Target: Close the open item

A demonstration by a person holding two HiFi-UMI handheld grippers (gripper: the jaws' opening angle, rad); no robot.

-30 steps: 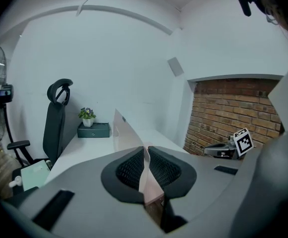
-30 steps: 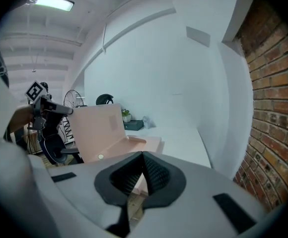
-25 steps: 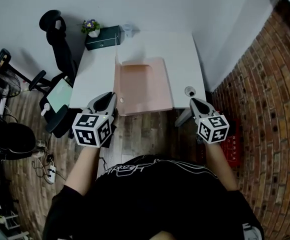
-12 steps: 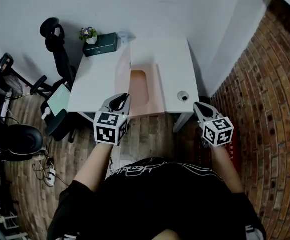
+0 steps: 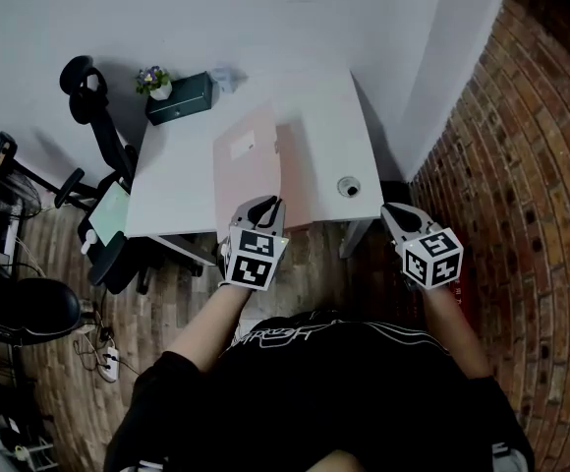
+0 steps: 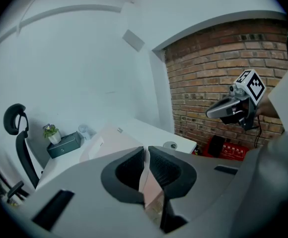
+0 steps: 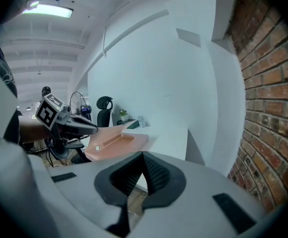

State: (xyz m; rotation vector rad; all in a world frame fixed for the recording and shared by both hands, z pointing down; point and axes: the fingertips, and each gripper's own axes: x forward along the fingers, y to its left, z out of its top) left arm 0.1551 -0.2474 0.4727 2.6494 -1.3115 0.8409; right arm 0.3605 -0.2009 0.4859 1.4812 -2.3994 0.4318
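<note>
Two grippers, one pink folder (image 5: 251, 150) part-closed on a white desk (image 5: 177, 185).
Left gripper (image 5: 270, 205): jaws pinched on the front edge of the folder's raised cover, which stands tilted over its base. Right gripper (image 5: 391, 210): jaws together, nothing between them, off the desk's front right corner, near a brick wall (image 5: 521, 165). Behind the folder: dark green box (image 5: 179, 98), small potted plant (image 5: 153, 80).
</note>
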